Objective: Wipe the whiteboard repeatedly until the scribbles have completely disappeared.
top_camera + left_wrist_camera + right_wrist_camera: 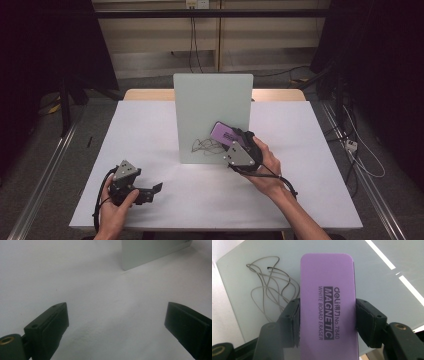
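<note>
Item: purple rectangular magnetic whiteboard eraser [328,307], plastic-backed, rounded corners, printed label on the top face. Sitting clamped across its width in the right claw [327,322], long axis running straight ahead of the claw, front end lying against the pale grey-green upright whiteboard panel [367,290]. Likely handling: light, stiff in the shell, probably soft on the hidden wiping face; smooth plastic sides possibly slipping under a loose hold. Best hold judged as the present one, on the two long edges near mid-length, pads pressing flat. Magnet possibly tugging toward the board on approach and resisting on lift-off.

Nearby: grey scribbled marker lines [270,285] on the board, just left of the eraser's front end in the right gripper view, apparently awaiting wiping. Board standing upright on the white table [165,150], also seen ahead of the left claw [116,322] in its own view [147,252].

Left claw: jaws standing well apart, holding nothing, resting low over bare table, well apart from the right claw.

Obstructions: nothing lying between eraser and scribble. Board looking free-standing; firm sideways pressing possibly shifting or tipping it. Black cable [280,177] trailing behind the right claw across the hand, clear of the wiping path.
</note>
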A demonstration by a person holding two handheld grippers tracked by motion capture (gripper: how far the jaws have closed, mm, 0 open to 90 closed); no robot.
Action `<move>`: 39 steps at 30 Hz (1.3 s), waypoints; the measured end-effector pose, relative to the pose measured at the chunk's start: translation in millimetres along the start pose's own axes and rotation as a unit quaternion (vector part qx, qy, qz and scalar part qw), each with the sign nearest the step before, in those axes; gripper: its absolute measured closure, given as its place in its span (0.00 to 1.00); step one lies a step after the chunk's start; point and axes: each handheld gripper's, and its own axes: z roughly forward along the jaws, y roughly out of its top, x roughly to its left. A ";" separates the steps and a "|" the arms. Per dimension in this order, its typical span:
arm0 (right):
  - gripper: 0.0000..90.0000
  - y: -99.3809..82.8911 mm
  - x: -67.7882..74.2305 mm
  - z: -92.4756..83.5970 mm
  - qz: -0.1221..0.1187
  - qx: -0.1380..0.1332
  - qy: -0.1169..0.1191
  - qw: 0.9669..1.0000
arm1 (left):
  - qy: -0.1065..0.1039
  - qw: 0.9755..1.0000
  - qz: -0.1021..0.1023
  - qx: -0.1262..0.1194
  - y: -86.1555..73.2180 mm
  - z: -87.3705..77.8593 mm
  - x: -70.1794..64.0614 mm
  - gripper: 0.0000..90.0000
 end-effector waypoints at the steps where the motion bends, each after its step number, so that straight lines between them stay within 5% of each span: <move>1: 0.46 0.0 0.9 0.3 0.000 -0.001 -0.002 1.000 | -0.001 1.000 0.000 0.000 0.1 0.1 -0.2 0.06; 15: 0.46 -4.1 12.3 1.5 -0.010 0.004 0.004 1.000 | -0.002 1.000 -0.001 0.000 0.1 0.0 -0.8 0.06; 39: 0.46 -6.3 37.1 7.1 -0.002 0.017 0.057 0.998 | -0.004 1.000 0.003 0.005 0.3 0.7 -1.2 0.06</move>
